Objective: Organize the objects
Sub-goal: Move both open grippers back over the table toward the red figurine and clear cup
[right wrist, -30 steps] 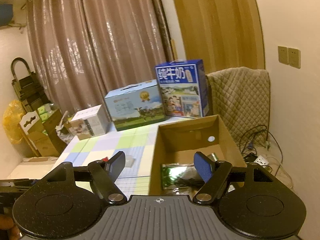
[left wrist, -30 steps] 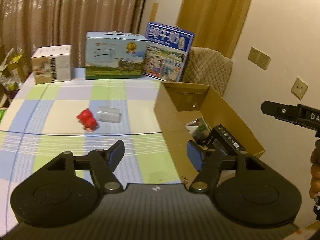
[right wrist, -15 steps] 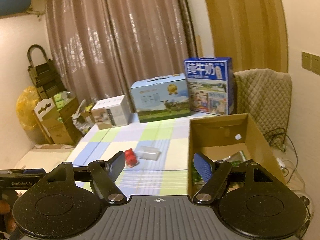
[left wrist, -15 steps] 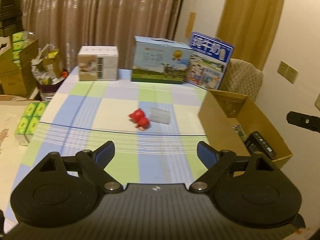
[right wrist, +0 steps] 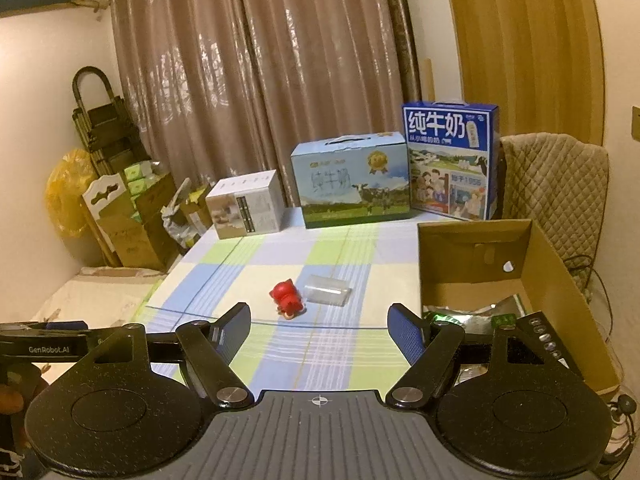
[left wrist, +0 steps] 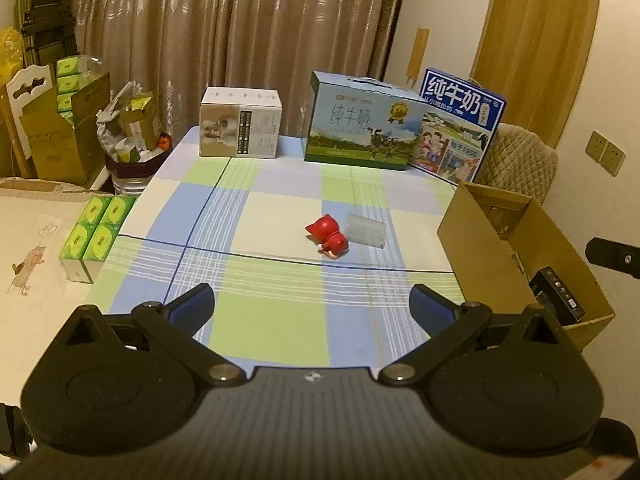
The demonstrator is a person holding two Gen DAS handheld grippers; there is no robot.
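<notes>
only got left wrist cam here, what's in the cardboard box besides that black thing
Observer: The right wrist view shows crinkled green-and-silver packets on the floor of the box.
Operator: right tongs holding anything
Observer: No, the right tongs are open with nothing between them.
Operator: anything past the box
Observer: Dark cables trail down beyond its outer wall.

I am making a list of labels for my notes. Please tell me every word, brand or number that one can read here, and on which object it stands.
"纯牛奶" and "1956": dark blue milk carton.
"纯牛奶": light blue milk carton.
"GenRobot.AI": side of the left gripper.
White box: the print is too small to read.
Black device in the cardboard box: its markings are too small to read.
</notes>
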